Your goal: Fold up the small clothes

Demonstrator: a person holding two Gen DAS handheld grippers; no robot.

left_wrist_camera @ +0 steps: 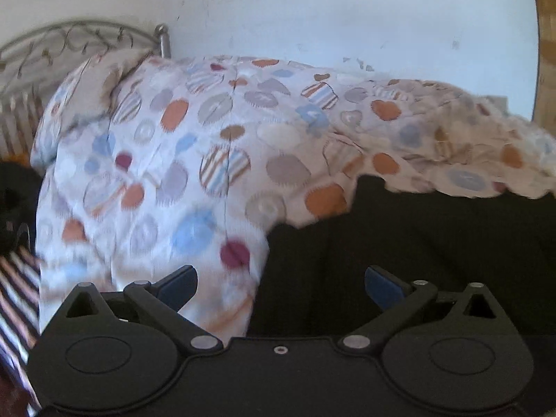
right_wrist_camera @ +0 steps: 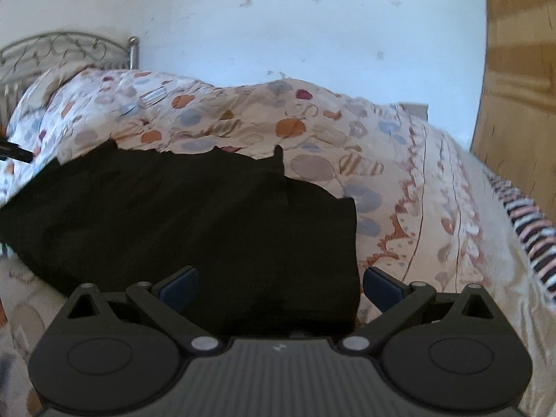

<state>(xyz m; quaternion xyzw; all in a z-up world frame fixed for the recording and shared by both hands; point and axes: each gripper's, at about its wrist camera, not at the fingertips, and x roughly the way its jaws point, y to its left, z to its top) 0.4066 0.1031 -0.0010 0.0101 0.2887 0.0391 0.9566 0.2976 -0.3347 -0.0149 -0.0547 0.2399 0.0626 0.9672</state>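
**Black garment on the bed**

The black garment (right_wrist_camera: 194, 215) is lying spread on the patterned bedspread (right_wrist_camera: 399, 160); the right hand-held gripper (right_wrist_camera: 279, 286) is hanging released over its near right corner; the left hand-held gripper (left_wrist_camera: 280, 286) is hovering released, straddling its left edge.

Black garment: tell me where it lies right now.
The black garment lies spread on the patterned bedspread, filling the centre-left of the right wrist view just ahead of the open right tool.
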